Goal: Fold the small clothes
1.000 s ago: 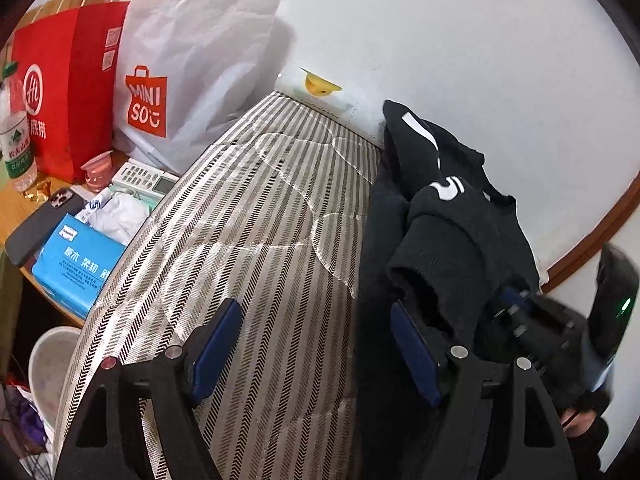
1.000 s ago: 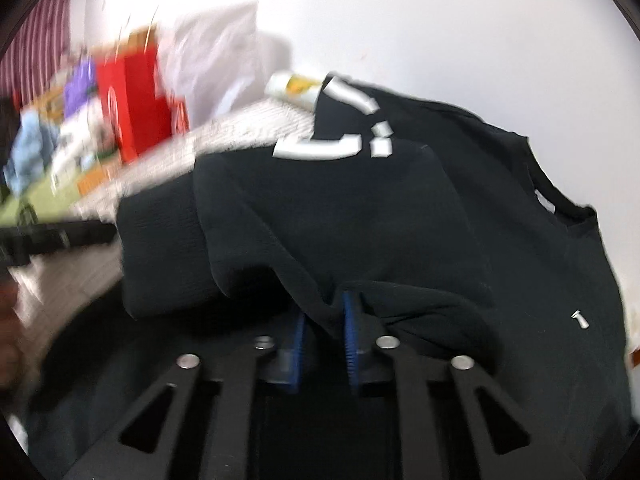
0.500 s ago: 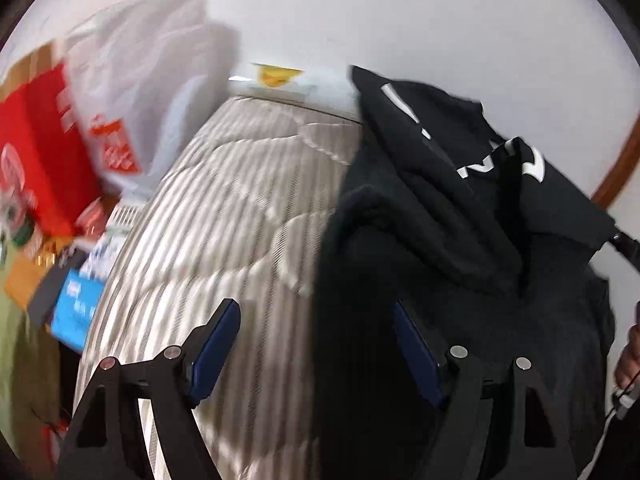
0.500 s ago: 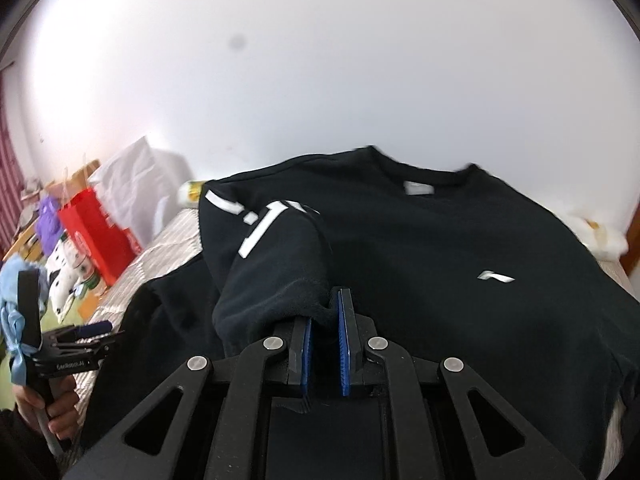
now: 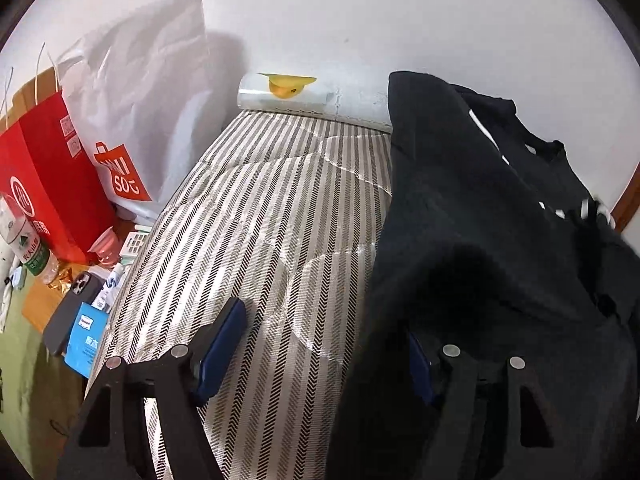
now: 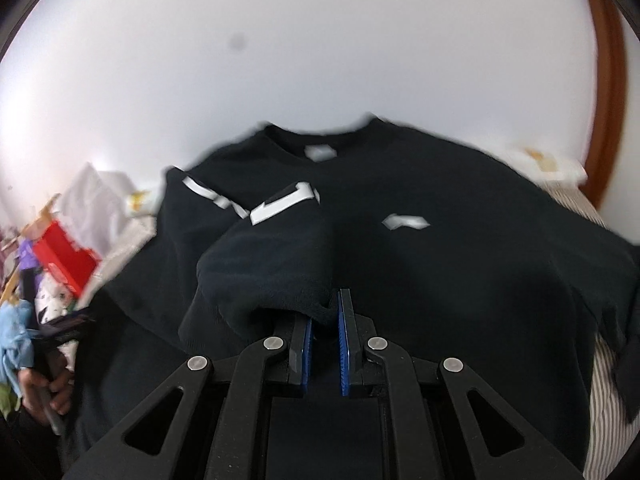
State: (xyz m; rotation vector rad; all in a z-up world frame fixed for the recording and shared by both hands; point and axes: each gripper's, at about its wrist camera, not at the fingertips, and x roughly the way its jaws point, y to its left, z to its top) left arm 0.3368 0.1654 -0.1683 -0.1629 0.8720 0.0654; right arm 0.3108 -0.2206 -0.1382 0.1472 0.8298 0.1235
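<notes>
Right hand-held gripper [image 6: 324,322], seen from its own wrist camera: the blue-padded fingers are drawn close with a narrow gap between them, and a fold of a black sleeve [image 6: 268,268] is seen caught at the fingertips, pressed against the left pad; whether the cloth is firmly pinched cannot be told. The sleeve, marked with white stripes, is laid across the chest of the black sweatshirt [image 6: 440,280], whose collar is turned toward the white wall [image 6: 320,60] and whose chest bears a small white logo.

Left hand-held gripper [image 5: 320,344], left wrist view: the fingers are spread wide with nothing between them. The left finger [image 5: 220,348] is shown above the striped mattress [image 5: 272,220]; the right finger is largely hidden by dark cloth of the sweatshirt [image 5: 480,260], which is heaped over the right part of the bed.

Beside the bed, at left, a white shopping bag [image 5: 140,100], a red paper bag [image 5: 44,184], a water bottle [image 5: 28,248], a dark phone [image 5: 68,308] and a blue tissue pack [image 5: 86,346] are seen on a low table [image 5: 38,304].
</notes>
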